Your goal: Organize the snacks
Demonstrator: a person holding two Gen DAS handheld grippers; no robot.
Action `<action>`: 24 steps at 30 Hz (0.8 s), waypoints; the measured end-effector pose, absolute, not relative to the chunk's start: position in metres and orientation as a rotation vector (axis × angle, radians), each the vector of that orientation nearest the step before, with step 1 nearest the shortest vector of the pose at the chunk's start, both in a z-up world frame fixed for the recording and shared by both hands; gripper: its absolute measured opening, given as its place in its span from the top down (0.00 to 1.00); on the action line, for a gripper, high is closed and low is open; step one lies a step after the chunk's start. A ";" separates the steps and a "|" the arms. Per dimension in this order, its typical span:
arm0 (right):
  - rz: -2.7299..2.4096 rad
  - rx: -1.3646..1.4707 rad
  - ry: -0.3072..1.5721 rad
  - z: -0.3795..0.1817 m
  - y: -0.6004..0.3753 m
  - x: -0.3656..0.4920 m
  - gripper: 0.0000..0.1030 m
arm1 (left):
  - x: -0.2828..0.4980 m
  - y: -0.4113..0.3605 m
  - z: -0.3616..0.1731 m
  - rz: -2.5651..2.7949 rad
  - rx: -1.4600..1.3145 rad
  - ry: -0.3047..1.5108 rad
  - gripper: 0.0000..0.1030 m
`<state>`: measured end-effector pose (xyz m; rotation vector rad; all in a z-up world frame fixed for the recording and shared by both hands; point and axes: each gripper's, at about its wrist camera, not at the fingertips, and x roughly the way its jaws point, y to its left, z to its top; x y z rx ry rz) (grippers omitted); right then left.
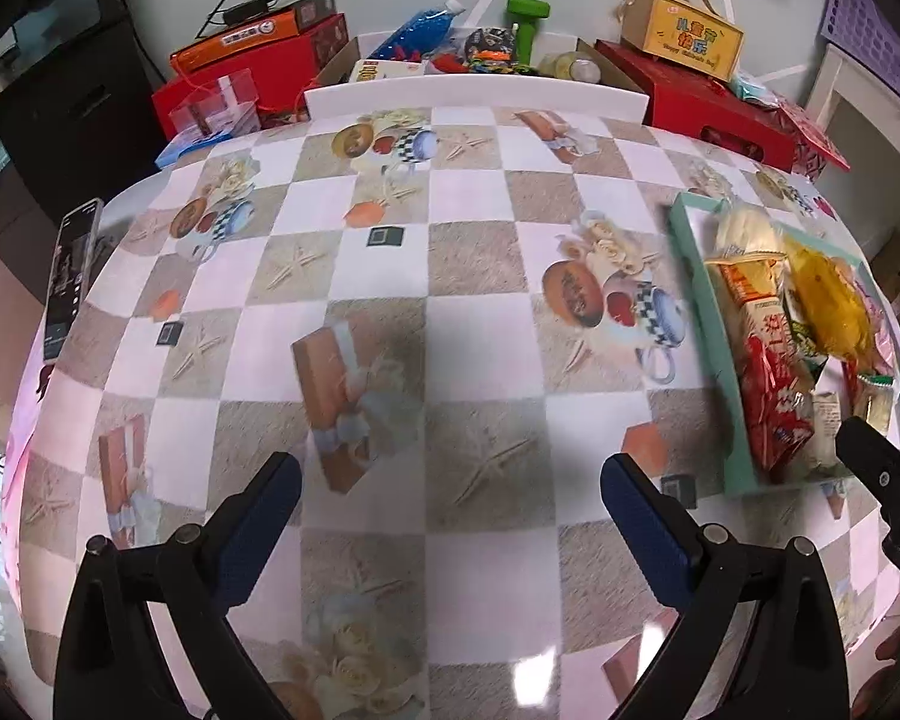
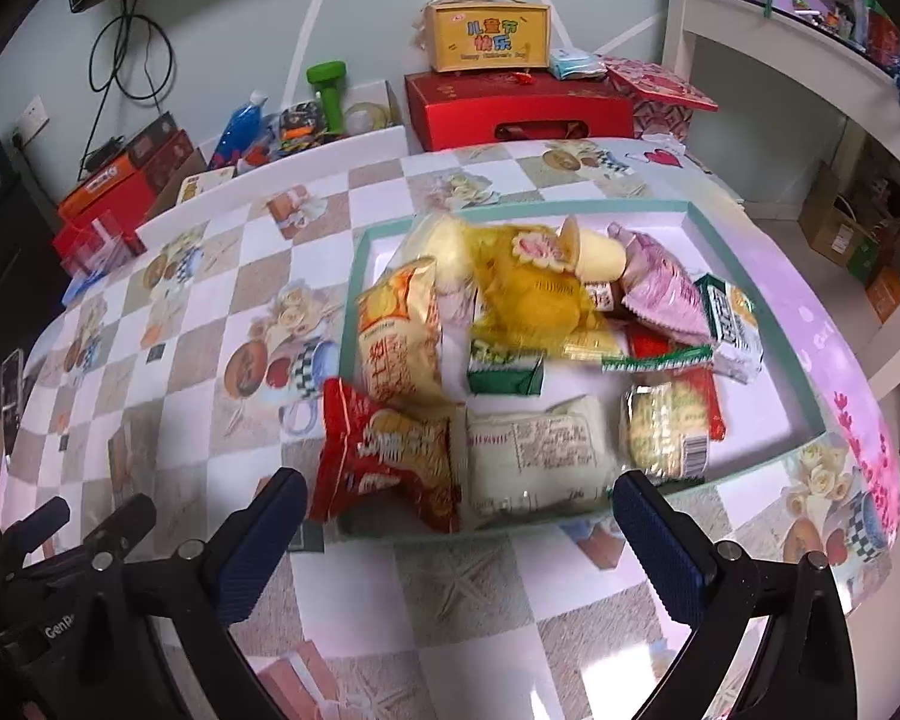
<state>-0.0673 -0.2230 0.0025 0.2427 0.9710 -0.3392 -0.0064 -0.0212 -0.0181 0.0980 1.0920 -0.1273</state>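
From the left wrist, the left gripper (image 1: 450,498) hovers with jaws apart over a checkered desk (image 1: 366,252); a phone (image 1: 69,276) lies at its left edge, and boxes crowd the far edge.

From the right wrist, the right gripper (image 2: 459,516) hangs apart over the near rim of a green tray (image 2: 349,276) holding snack packets (image 2: 510,312) near the desk's right edge.

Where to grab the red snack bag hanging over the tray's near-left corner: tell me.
Grip the red snack bag by its crimped left end, which overhangs the tray. Bring the open right hand-held gripper in from the near left; that end looks free of neighbours.
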 end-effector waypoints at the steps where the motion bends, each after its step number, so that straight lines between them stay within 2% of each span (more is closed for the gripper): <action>1: -0.338 0.243 0.972 0.001 -0.223 -0.069 0.00 | -0.009 -0.018 -0.019 -0.118 0.098 1.095 0.03; 24: -0.309 0.202 0.987 -0.012 -0.219 -0.076 0.00 | -0.011 -0.005 -0.027 -0.080 0.068 1.138 0.03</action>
